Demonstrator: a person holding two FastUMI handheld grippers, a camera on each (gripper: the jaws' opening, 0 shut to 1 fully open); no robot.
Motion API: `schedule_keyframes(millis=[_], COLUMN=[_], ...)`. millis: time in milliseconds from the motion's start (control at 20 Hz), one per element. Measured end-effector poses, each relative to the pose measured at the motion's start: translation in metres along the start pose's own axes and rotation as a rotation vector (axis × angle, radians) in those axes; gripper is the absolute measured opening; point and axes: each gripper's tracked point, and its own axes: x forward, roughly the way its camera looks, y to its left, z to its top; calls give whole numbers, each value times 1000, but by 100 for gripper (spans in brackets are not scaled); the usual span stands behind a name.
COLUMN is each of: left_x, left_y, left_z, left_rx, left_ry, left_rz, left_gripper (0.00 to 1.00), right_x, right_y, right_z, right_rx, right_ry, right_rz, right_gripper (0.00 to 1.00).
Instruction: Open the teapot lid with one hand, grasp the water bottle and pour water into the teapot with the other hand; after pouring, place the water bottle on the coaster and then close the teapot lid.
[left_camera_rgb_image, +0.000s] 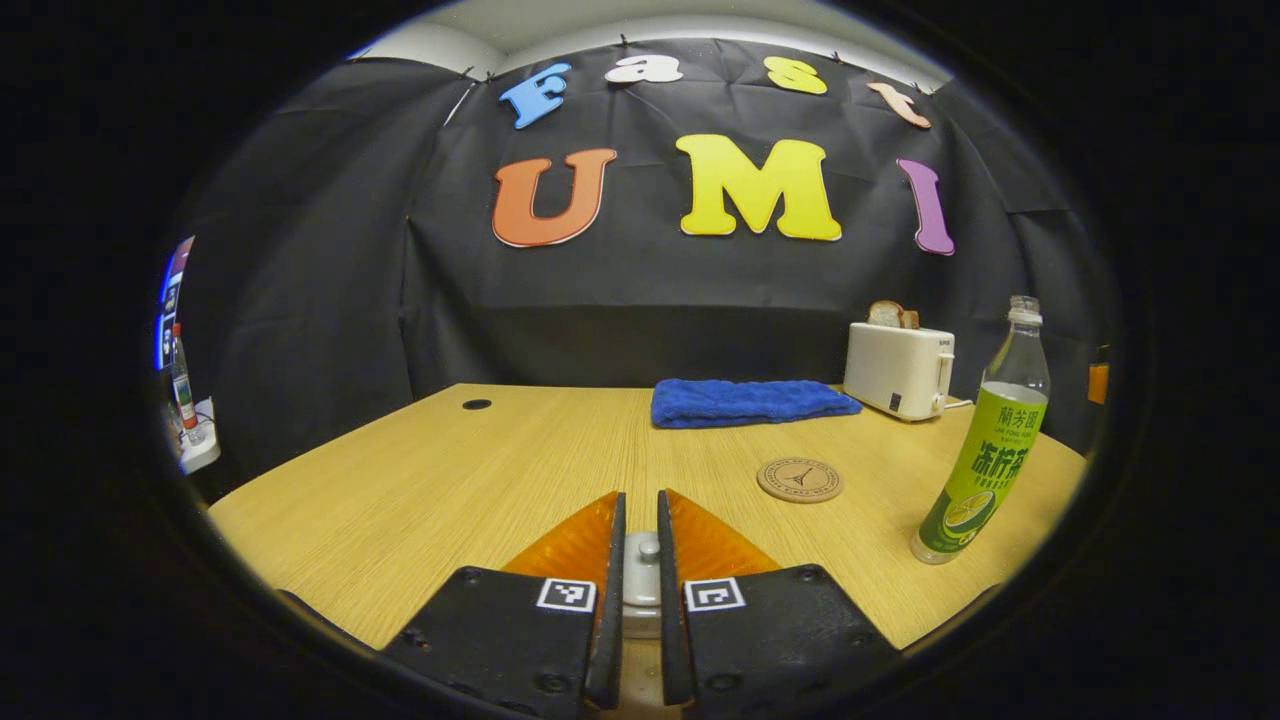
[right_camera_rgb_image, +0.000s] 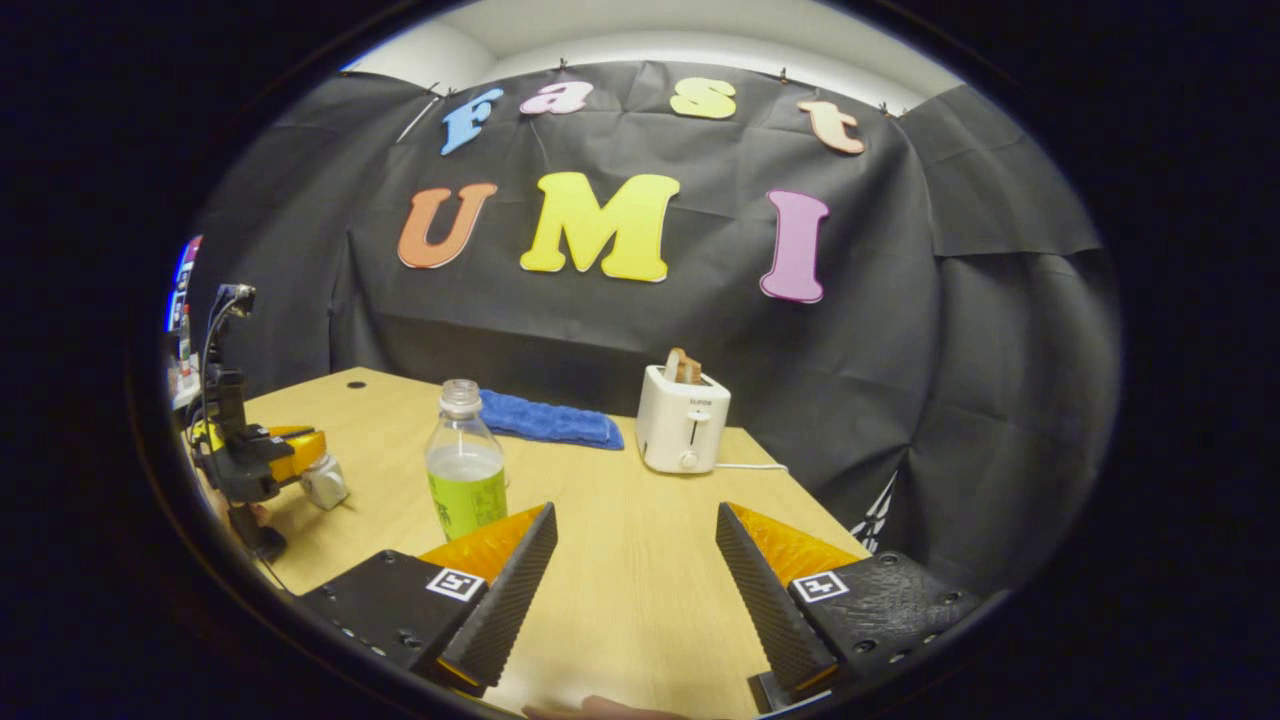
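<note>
The left gripper (left_camera_rgb_image: 640, 545) pinches the teapot lid (left_camera_rgb_image: 641, 585), freeing the teapot. The right gripper (right_camera_rgb_image: 636, 560), jaws spread, approaches the water bottle (right_camera_rgb_image: 465, 462) just left, to grasp it.

Right gripper (right_camera_rgb_image: 634, 560) wide apart beside water bottle (right_camera_rgb_image: 465, 487) on table (right_camera_rgb_image: 640, 590)

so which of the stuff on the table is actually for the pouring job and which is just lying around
For the job:
teapot lid, between the left hand-held gripper fingers
water bottle, cap off
coaster
right hand-held gripper, open

Lying about:
blue towel
toaster with bread in its slots
</note>
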Motion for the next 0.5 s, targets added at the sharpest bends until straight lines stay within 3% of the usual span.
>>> schedule_keyframes(millis=[200, 500], left_x=[-1, -12], left_y=[-1, 6], left_z=[1, 24], left_rx=[-2, 16], left_ry=[-5, -56], left_rz=[-13, 17], left_gripper=[8, 5], right_x=[5, 9], right_y=[8, 25], right_z=[-9, -14], right_rx=[-5, -30], right_ry=[22, 16], right_rz=[11, 45], right_gripper=[96, 96])
